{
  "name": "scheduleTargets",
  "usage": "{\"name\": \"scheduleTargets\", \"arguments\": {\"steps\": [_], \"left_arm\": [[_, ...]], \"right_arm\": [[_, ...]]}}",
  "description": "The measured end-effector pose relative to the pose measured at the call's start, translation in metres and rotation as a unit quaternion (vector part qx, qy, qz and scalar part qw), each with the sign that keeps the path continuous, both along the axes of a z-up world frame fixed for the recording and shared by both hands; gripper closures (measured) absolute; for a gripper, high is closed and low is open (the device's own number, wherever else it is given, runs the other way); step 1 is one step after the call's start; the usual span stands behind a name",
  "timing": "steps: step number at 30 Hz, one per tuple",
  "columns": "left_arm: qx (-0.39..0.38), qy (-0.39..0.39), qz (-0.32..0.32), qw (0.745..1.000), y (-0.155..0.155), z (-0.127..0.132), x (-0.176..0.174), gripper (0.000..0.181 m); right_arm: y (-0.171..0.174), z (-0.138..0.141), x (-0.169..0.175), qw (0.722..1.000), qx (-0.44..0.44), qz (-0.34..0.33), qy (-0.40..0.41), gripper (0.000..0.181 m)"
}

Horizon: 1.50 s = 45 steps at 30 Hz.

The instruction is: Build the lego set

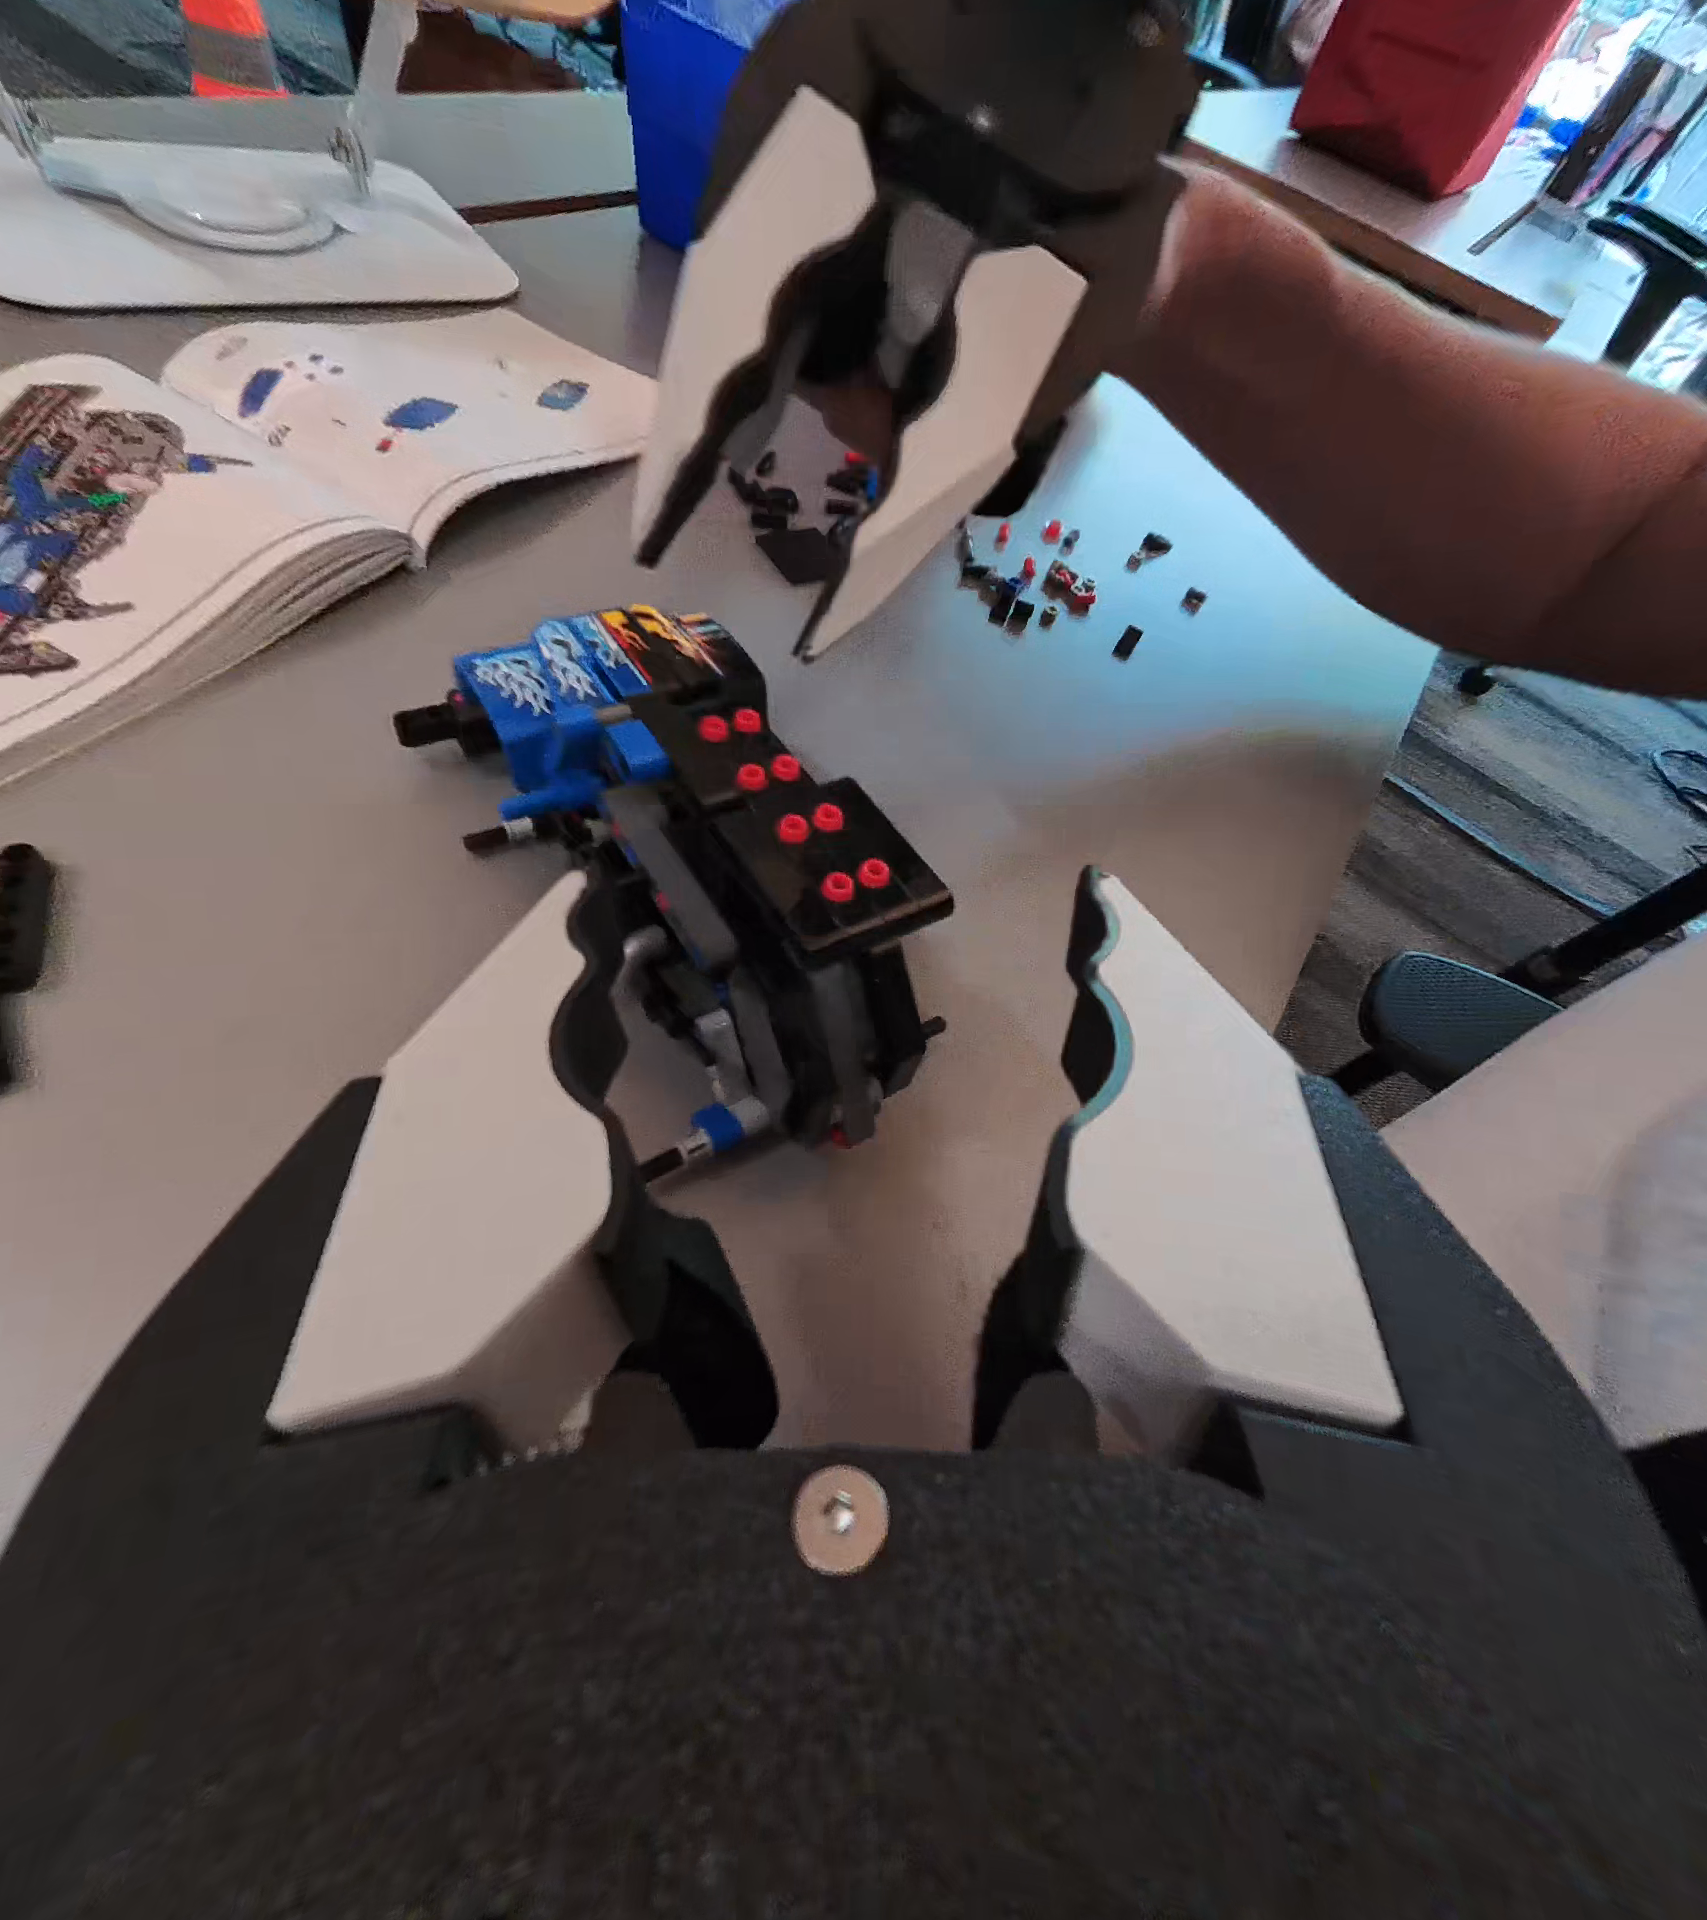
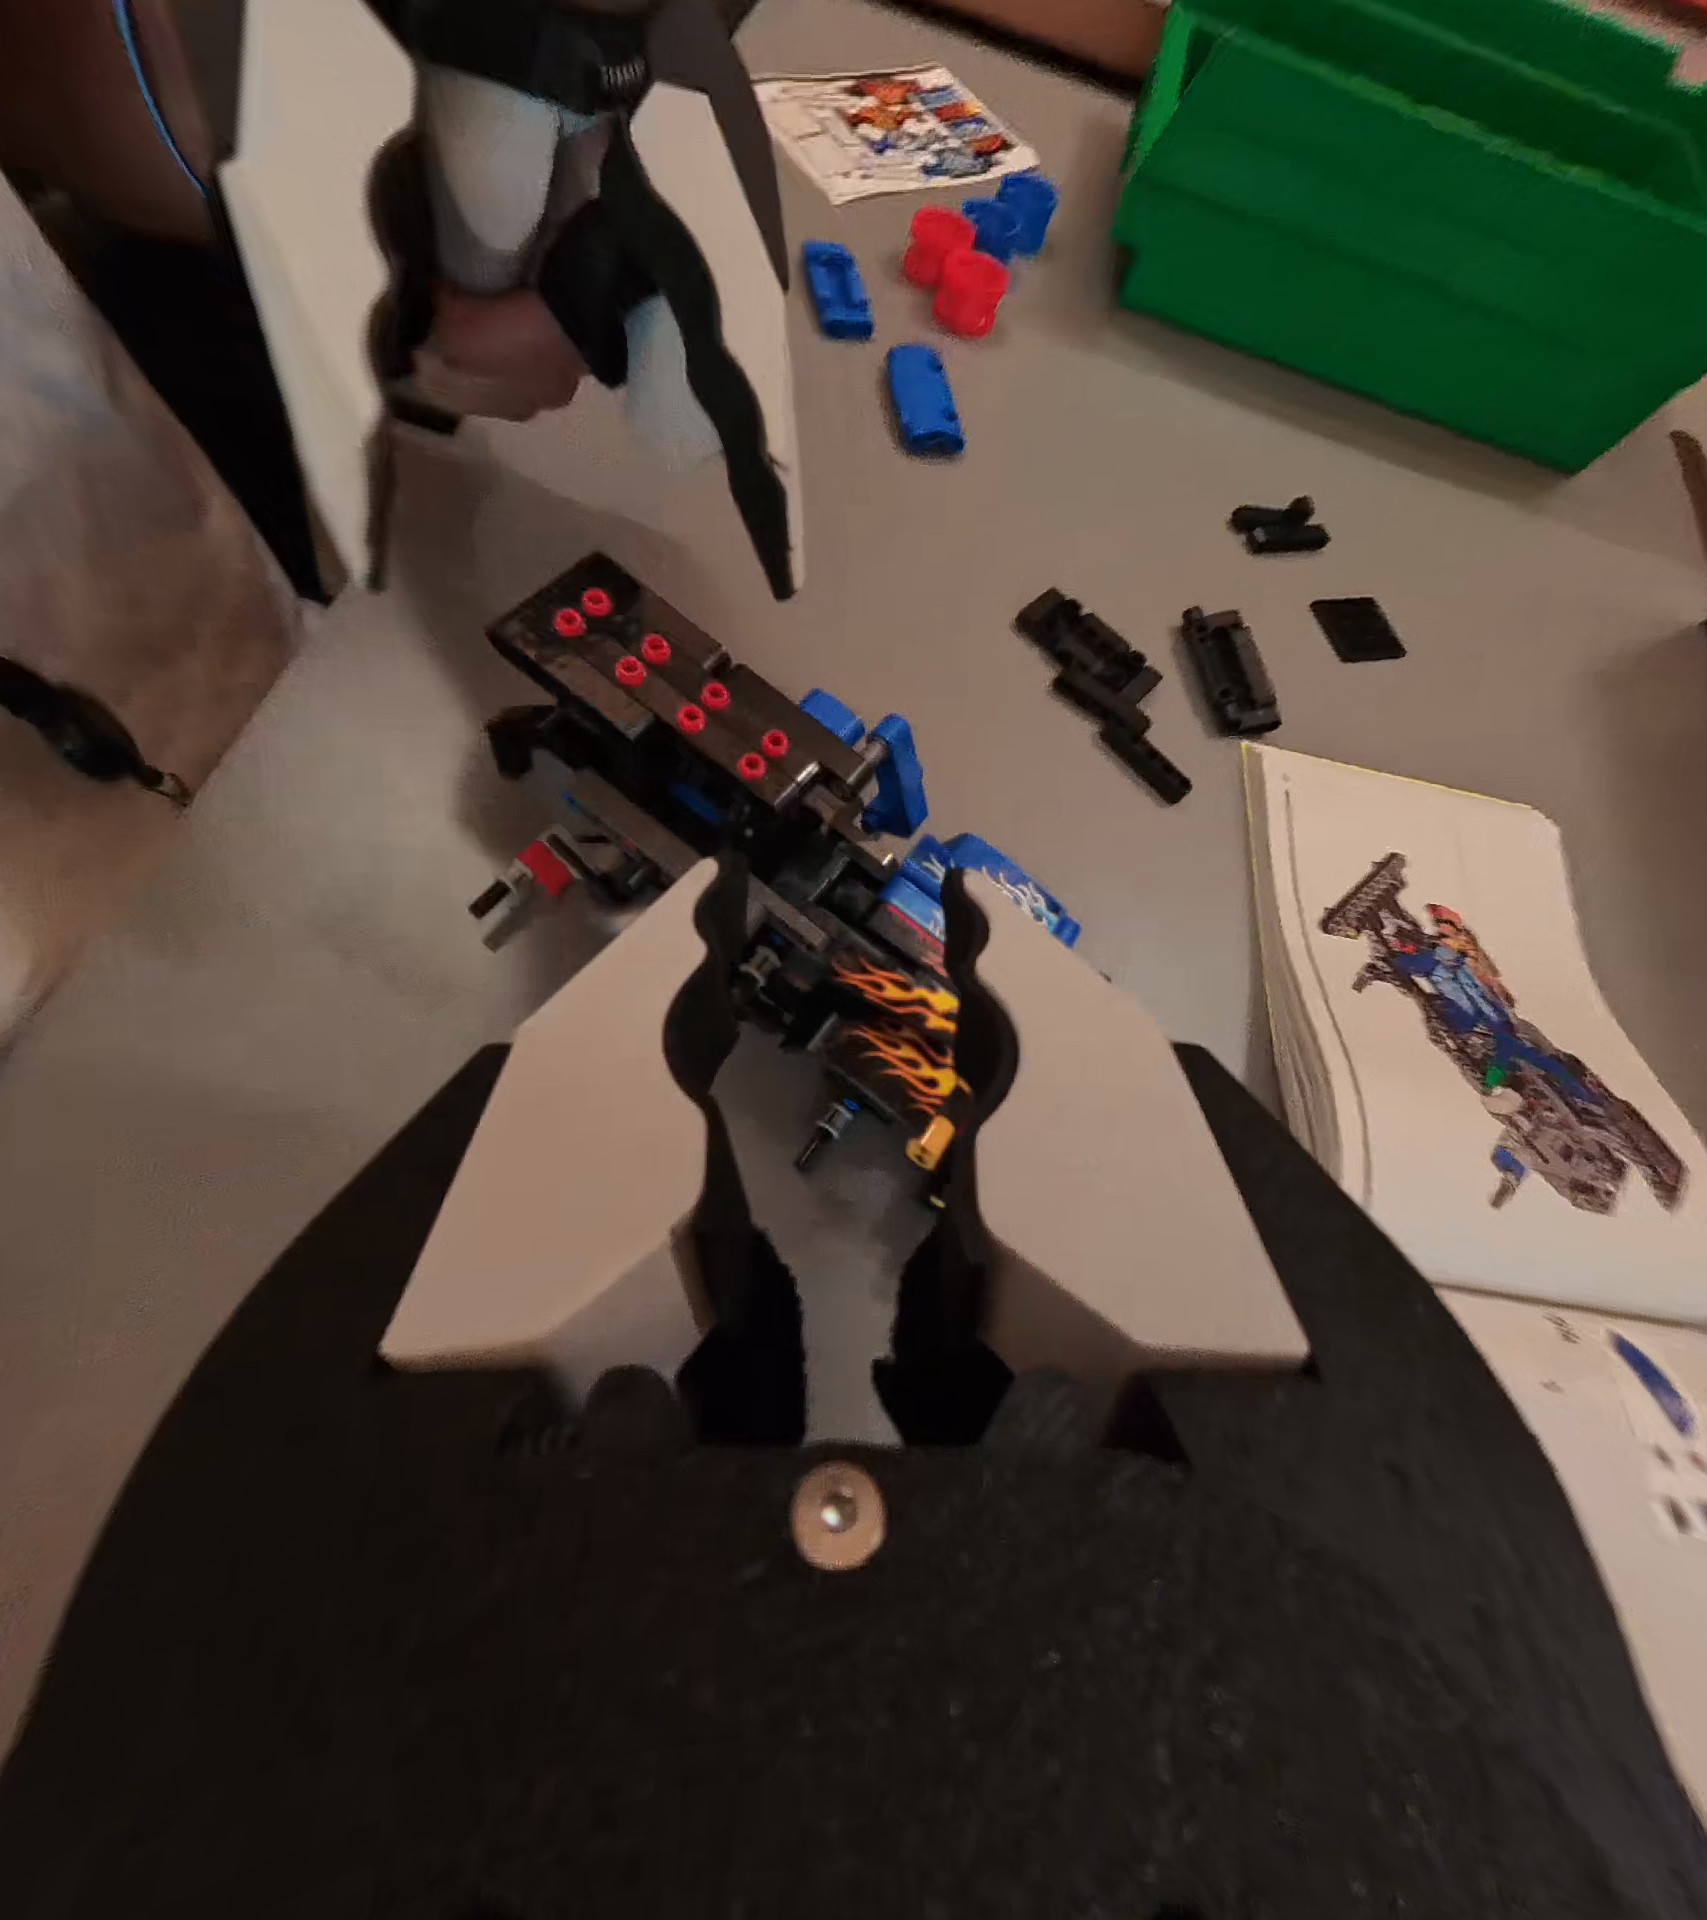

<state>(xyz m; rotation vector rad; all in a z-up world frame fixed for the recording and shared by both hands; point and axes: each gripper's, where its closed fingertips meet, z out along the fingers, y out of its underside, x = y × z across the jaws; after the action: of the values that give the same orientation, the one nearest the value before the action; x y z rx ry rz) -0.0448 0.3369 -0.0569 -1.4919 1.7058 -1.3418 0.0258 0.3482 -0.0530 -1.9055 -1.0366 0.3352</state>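
In the left wrist view, our left gripper (image 1: 833, 935) has its jaws wide apart around the rear end of the half-built lego model (image 1: 693, 862), which lies on the grey tabletop (image 1: 205, 1039) well away from its edges, while the right gripper (image 1: 724, 608) hangs above the front end with jaws apart and empty. In the right wrist view, our right gripper (image 2: 833, 883) is also apart, over the flame-decorated end, with the loose black pieces (image 2: 1109, 675) and the instruction booklet (image 2: 1451, 1039) lying toward the right edge. We judge that we are between steps: next we must steady the model and fetch a piece.
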Motion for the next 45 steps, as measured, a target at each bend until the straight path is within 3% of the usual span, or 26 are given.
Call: {"name": "scheduleTargets", "arguments": {"steps": [3,6,9,11,13,18,22,24,30,45], "left_arm": [[0.041,-0.009,0.038,0.998,-0.004,-0.017,0.007,0.102],[0.09,-0.017,0.064,0.994,0.004,-0.02,0.018,0.112],[0.143,-0.019,0.033,0.989,0.008,-0.02,0.017,0.137],[0.197,-0.021,0.0,0.98,0.017,-0.021,0.011,0.14],[0.225,-0.025,-0.045,0.973,0.024,-0.021,0.003,0.141],[0.169,-0.046,-0.108,0.979,0.036,-0.021,-0.002,0.142],[0.138,-0.06,-0.135,0.979,0.039,-0.021,-0.003,0.143],[0.133,-0.065,-0.138,0.979,0.04,-0.021,-0.002,0.143],[0.12,-0.073,-0.135,0.981,0.042,-0.021,-0.001,0.145],[0.119,-0.071,-0.119,0.983,0.046,-0.022,0.002,0.147]], "right_arm": [[0.005,-0.012,-0.015,0.998,-0.035,0.049,0.028,0.14],[0.015,-0.017,-0.019,0.997,0.012,0.069,-0.012,0.137],[0.022,-0.013,-0.016,0.991,0.067,0.106,-0.048,0.142],[0.023,-0.017,-0.013,0.988,0.046,0.134,-0.057,0.152],[0.028,-0.018,-0.012,0.988,0.017,0.149,-0.036,0.149],[0.04,-0.027,-0.022,0.984,-0.03,0.178,0.015,0.137],[0.047,-0.03,-0.022,0.984,-0.014,0.178,0.014,0.155],[0.046,-0.027,-0.026,0.983,-0.005,0.185,0.019,0.161],[0.038,-0.023,-0.029,0.98,-0.02,0.191,0.056,0.149],[0.041,-0.022,-0.026,0.979,-0.052,0.18,0.085,0.16]]}}
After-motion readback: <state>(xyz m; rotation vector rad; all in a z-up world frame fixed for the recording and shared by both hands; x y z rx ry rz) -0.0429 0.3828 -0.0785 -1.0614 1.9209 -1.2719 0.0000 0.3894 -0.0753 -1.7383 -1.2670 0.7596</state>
